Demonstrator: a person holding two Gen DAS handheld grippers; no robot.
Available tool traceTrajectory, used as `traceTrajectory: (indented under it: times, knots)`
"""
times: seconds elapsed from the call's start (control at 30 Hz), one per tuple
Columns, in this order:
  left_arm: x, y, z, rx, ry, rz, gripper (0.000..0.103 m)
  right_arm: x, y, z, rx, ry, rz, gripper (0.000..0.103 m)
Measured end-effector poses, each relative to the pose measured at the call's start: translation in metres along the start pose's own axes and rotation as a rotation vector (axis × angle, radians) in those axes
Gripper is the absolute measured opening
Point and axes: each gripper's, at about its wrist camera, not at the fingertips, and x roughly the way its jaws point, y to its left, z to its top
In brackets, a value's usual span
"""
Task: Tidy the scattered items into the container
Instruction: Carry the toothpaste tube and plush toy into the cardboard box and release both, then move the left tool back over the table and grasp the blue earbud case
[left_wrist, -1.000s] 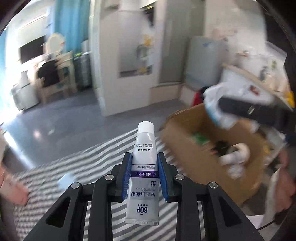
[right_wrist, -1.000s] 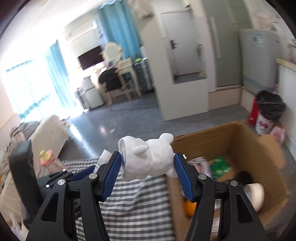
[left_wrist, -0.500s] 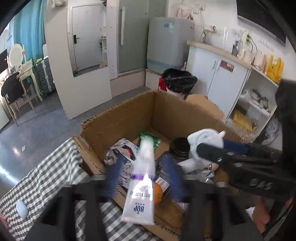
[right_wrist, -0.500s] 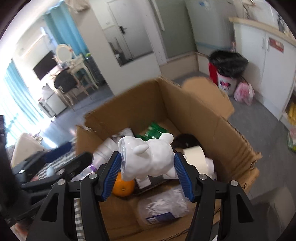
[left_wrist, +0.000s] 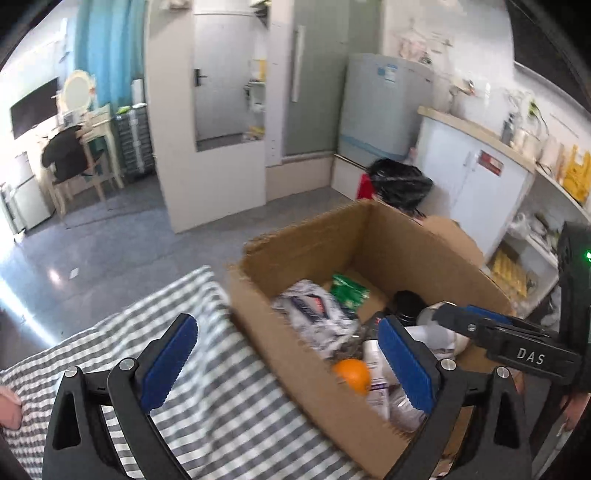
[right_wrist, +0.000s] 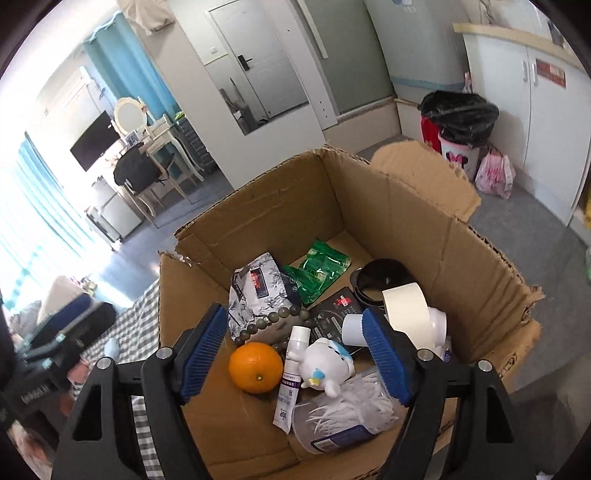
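An open cardboard box (right_wrist: 424, 236) holds several items: an orange (right_wrist: 255, 367), a white toothpaste tube (right_wrist: 291, 376), a white animal figurine (right_wrist: 325, 363), a tape roll (right_wrist: 404, 308), a green packet (right_wrist: 320, 267) and a cotton swab jar (right_wrist: 343, 417). My right gripper (right_wrist: 295, 354) is open and empty above the box. My left gripper (left_wrist: 288, 362) is open and empty over the box's left wall (left_wrist: 295, 354), with the orange (left_wrist: 351, 375) showing inside. The right gripper (left_wrist: 502, 339) shows at the right in the left wrist view.
A grey checked cloth (left_wrist: 207, 398) covers the table left of the box. A black-bagged bin (right_wrist: 458, 125) and white cabinets (right_wrist: 554, 110) stand behind the box. A small pale object (right_wrist: 110, 347) lies on the cloth.
Both grippers swung over the box and opened. The toothpaste tube left my left gripper and the white figurine left my right gripper; both now lie in the box.
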Motion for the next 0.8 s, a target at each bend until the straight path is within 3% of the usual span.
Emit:
traceTrajectory:
  times: [0.2,0.47,0.63,0.8]
  knots:
    - [-0.033,0.059,-0.016,-0.091,-0.046,0.113,0.103,-0.013,0.031,-0.006,-0.060,-0.033,-0.028,0.087]
    - [-0.068,0.169,-0.070,-0.190,-0.049,0.424,0.103,-0.016,0.090,-0.018,-0.116,-0.025,0.021,0.087]
    - [-0.053,0.218,-0.107,-0.305,0.038,0.447,0.103,0.002,0.133,-0.026,-0.156,0.001,0.049,0.087]
    - [-0.028,0.229,-0.118,-0.315,0.083,0.460,0.103,0.022,0.178,-0.030,-0.244,0.016,0.045,0.087]
